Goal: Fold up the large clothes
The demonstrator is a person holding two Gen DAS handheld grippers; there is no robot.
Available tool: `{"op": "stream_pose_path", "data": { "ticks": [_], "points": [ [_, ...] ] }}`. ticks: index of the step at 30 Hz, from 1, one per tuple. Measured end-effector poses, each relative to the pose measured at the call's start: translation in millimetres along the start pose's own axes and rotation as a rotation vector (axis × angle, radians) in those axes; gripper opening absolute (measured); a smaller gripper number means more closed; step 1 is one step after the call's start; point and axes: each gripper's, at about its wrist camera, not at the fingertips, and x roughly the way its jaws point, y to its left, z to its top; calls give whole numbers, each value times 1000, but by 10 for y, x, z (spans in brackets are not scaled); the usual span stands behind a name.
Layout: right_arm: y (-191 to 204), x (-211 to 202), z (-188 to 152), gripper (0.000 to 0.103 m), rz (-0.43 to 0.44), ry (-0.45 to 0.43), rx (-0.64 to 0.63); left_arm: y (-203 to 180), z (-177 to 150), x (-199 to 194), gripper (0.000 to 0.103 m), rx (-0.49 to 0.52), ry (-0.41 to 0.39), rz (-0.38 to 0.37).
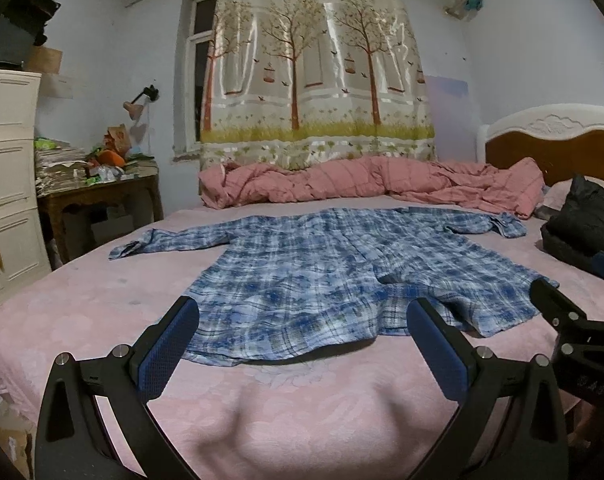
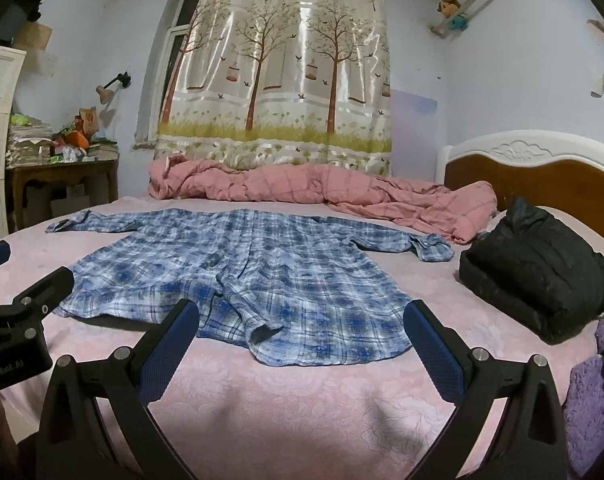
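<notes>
Grippers left and right are held wide open, empty, above the bed near the shirt hem, untouched.

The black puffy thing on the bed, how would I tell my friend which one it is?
Find the big bed with the pink sheet and the brown-and-white headboard. On the headboard side, right of the spread-out blue plaid shirt, sits a folded black puffer jacket. It's the only dark, shiny, bundled thing; the crumpled quilt behind is pink.

Faint white lettering on the left gripper body — upside down, too blurred to read
</notes>
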Motion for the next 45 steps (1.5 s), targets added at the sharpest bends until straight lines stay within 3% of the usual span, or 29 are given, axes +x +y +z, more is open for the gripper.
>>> {"op": "stream_pose_path", "data": {
  "ticks": [9,17,36,45],
  "points": [
    [-124,17,-18,103,-18,-13,87,176,-29,-2,103,-92,2,26],
    [-294,38,-24,103,20,-3,154,186,-51,-56,103,-95,-25,53],
    [-169,82,-4,103,2,20,93,174,-40,-51,103,-93,-13,41],
    [-33,62,-15,103,-47,25,30,144,-23,-8,103,-72,6,9]
  ]
}}
